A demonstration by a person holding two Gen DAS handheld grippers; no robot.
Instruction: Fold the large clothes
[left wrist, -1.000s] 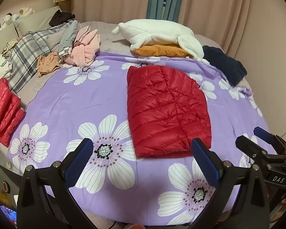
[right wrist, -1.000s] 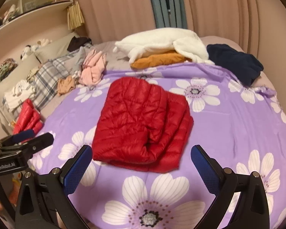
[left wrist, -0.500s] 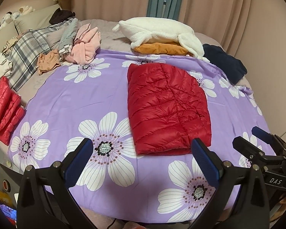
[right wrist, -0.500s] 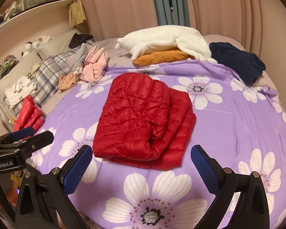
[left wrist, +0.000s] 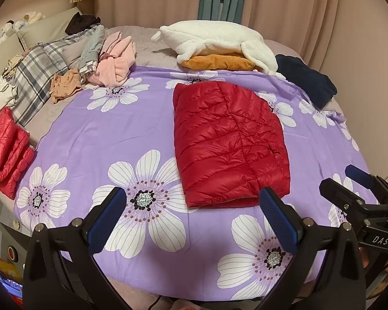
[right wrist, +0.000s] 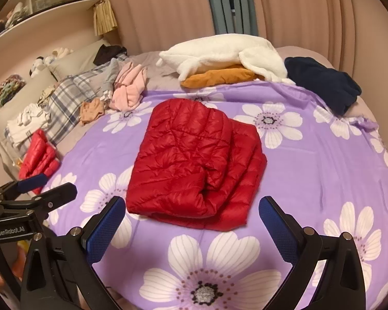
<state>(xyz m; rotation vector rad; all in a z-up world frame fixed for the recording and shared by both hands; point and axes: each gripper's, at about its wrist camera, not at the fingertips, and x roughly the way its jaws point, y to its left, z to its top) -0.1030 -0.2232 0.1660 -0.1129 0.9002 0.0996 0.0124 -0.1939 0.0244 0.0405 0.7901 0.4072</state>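
Red quilted down jacket [left wrist: 230, 142], folded into a thick rectangular bundle, lies on the purple bedsheet printed with large white flowers [left wrist: 111, 139], a little right of the sheet's middle in the left wrist view. In the right wrist view the same bundle [right wrist: 194, 165] shows several stacked layers along its right edge, with one fold tucked in at the near corner.

Both grippers hang above the near edge of the bed, touching nothing. The left gripper [left wrist: 194, 219] has its blue-padded fingers [left wrist: 107, 219] spread wide apart and empty; the tip of its right pad appears just in front of the jacket's near right corner. The right gripper [right wrist: 191, 227] is likewise spread wide and empty, its blue pads [right wrist: 276, 230] framing the jacket's near edge. Each gripper appears at the side of the other's view.

At the far side of the bed a white fleece garment [left wrist: 214, 38] rests on top of an orange folded garment [left wrist: 217, 62], and a dark navy garment [left wrist: 305, 80] sits just to their right. A pink bundled garment [left wrist: 116, 62] lies at the far left corner of the sheet, beside a grey plaid cloth [left wrist: 36, 77]. A second red quilted bundle [left wrist: 7, 152] rests off the sheet at the left edge of the bed. Pink curtains [left wrist: 147, 0] hang behind
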